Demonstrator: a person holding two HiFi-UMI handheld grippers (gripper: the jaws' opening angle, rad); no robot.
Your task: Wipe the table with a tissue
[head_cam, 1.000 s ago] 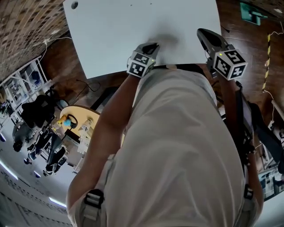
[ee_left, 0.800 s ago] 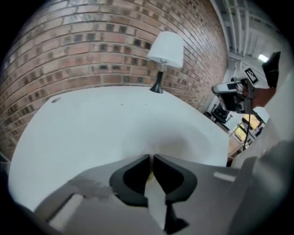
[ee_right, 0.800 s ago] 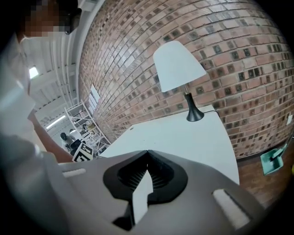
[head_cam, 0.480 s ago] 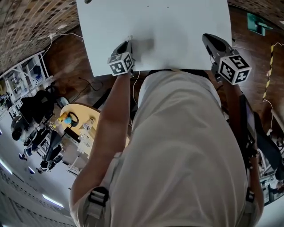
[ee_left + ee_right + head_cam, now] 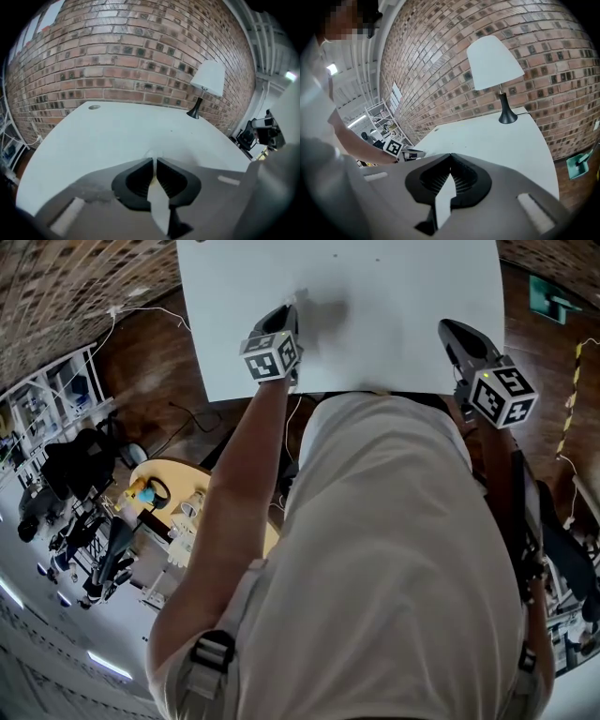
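The white table [image 5: 394, 296] fills the top of the head view. My left gripper [image 5: 292, 315] rests on its near left part, shut on a thin white tissue [image 5: 300, 299] that pokes out past the tips. In the left gripper view the tissue [image 5: 152, 154] shows as a small crumpled edge between the closed jaws of the left gripper [image 5: 153, 162], pressed to the tabletop [image 5: 117, 131]. My right gripper [image 5: 452, 331] hovers over the table's near right edge. Its jaws meet at the tips with nothing in them in the right gripper view [image 5: 450, 157].
A white-shaded lamp [image 5: 494, 61] on a black base stands at the table's far corner by the brick wall [image 5: 117, 56]. A round cable hole [image 5: 93, 107] sits near the far left edge. Shelves, chairs and cables crowd the floor [image 5: 84, 502] left of the table.
My left gripper slid left along the table's near edge with the tissue, then edged a little farther onto the table. The right gripper shifted only slightly.
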